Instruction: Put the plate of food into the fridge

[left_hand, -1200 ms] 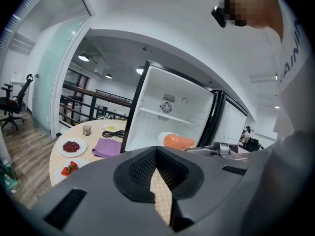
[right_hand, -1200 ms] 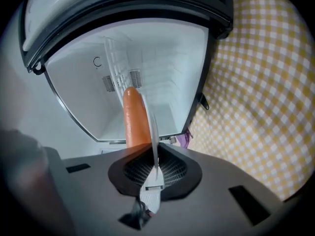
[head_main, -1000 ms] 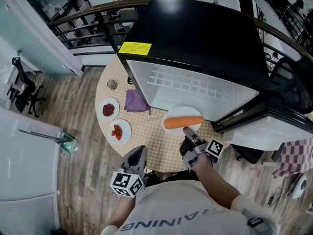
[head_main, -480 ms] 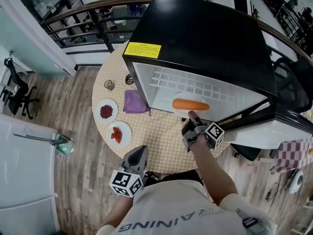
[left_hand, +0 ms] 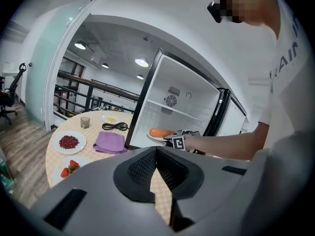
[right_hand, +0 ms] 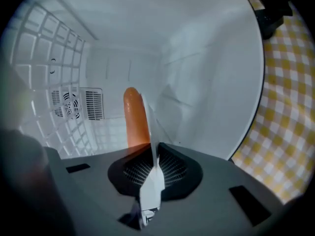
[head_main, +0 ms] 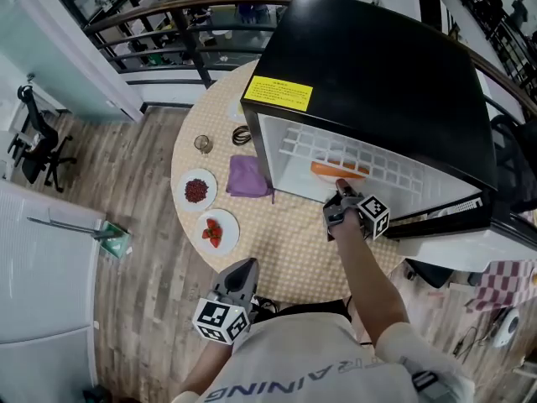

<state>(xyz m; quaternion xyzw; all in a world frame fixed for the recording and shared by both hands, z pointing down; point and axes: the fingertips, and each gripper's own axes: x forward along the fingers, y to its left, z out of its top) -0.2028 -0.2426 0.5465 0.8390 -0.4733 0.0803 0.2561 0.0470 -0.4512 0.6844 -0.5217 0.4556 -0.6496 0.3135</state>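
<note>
A white plate (right_hand: 150, 132) with a long orange piece of food (right_hand: 134, 118) sits edge-on between the jaws of my right gripper (right_hand: 153, 167), which is shut on the plate's rim. In the head view the right gripper (head_main: 339, 196) reaches into the open fridge (head_main: 377, 65), and the orange food (head_main: 339, 171) lies just inside, under the white wire shelf. The left gripper view shows the plate (left_hand: 158, 133) at the fridge mouth. My left gripper (head_main: 240, 277) hangs low by the table's near edge, shut and empty.
On the round checkered table (head_main: 285, 250) left of the fridge lie a purple cloth (head_main: 248, 177), a plate of dark red berries (head_main: 196, 191), a plate of strawberries (head_main: 213, 230), a small glass (head_main: 202, 143) and a coiled cable (head_main: 242, 134). The fridge door (head_main: 457, 217) stands open at the right.
My right gripper has carried the plate from above the table's front forward into the fridge compartment. The left gripper has stayed low near the table's edge.
</note>
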